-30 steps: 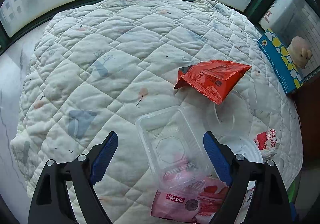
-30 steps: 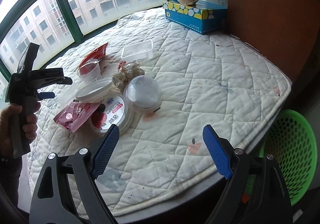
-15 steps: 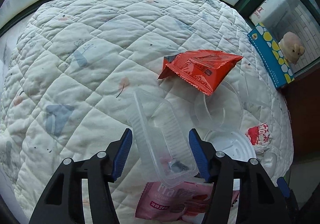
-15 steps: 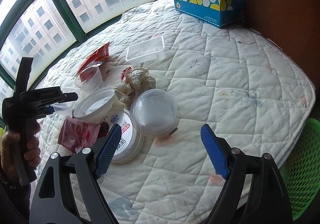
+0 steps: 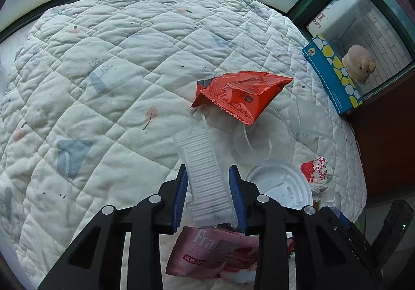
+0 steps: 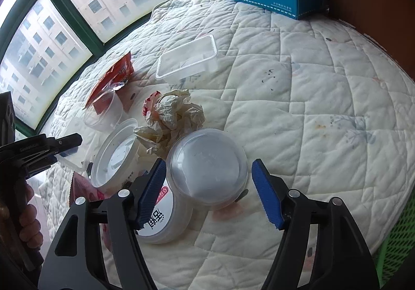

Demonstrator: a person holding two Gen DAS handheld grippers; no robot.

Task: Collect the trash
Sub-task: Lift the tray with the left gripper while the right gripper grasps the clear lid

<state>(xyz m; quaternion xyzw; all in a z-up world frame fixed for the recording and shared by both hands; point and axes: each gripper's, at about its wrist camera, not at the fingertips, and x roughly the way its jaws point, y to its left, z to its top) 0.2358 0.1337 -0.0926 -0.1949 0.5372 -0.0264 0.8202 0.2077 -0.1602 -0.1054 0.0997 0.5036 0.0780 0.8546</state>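
On a quilted mattress point(image 5: 109, 98) strewn with packaging, the left gripper point(image 5: 207, 195) pinches a clear ribbed plastic tray point(image 5: 205, 176) while the right gripper point(image 6: 208, 192), jaws just narrowing but untouching, straddles a round lidded tub point(image 6: 206, 165); next, likely squeeze, lift, carry to the green basket point(image 6: 399, 246)

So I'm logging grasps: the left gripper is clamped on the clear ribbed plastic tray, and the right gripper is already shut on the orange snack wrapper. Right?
Half right. The left gripper is clamped on the clear ribbed plastic tray. But the right wrist view shows the right gripper, jaws just closing, around the round translucent lidded container, not shut on it. The orange snack wrapper lies far off, untouched.
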